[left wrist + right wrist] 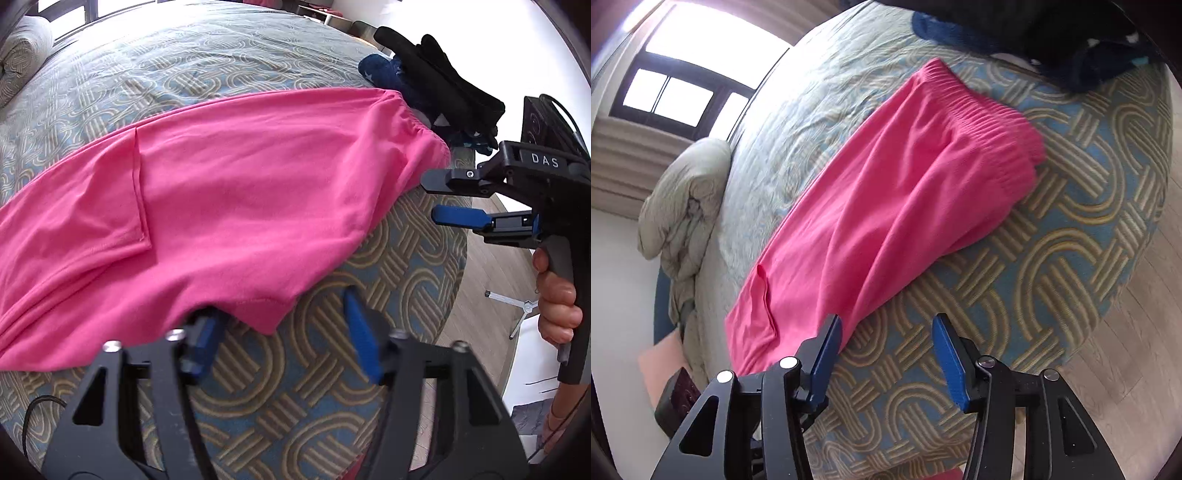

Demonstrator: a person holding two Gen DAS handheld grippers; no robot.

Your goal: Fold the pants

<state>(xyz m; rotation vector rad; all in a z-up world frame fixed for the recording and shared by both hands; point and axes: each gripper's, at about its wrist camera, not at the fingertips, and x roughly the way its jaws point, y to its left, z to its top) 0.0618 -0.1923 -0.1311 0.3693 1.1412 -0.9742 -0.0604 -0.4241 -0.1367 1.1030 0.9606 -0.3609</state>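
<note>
Bright pink pants [221,184] lie flat on the patterned bedspread [314,406], folded lengthwise, with the elastic waistband [979,114] toward the bed's foot. My left gripper [284,332] hovers over the near edge of the pants with its blue pads apart; the left pad overlaps the fabric's edge, which is blurred there. My right gripper [886,358] is open above bare bedspread [1052,221] beside the pants [886,203], nothing between its fingers. In the left wrist view the right gripper [430,199] is seen near the waistband corner, held by a hand [557,295].
A pile of black and navy clothes [443,85] lies past the waistband, also at the top of the right wrist view [1071,44]. A rumpled duvet [683,203] sits at the bed's head below a window. Wooden floor [1126,350] borders the bed's edge.
</note>
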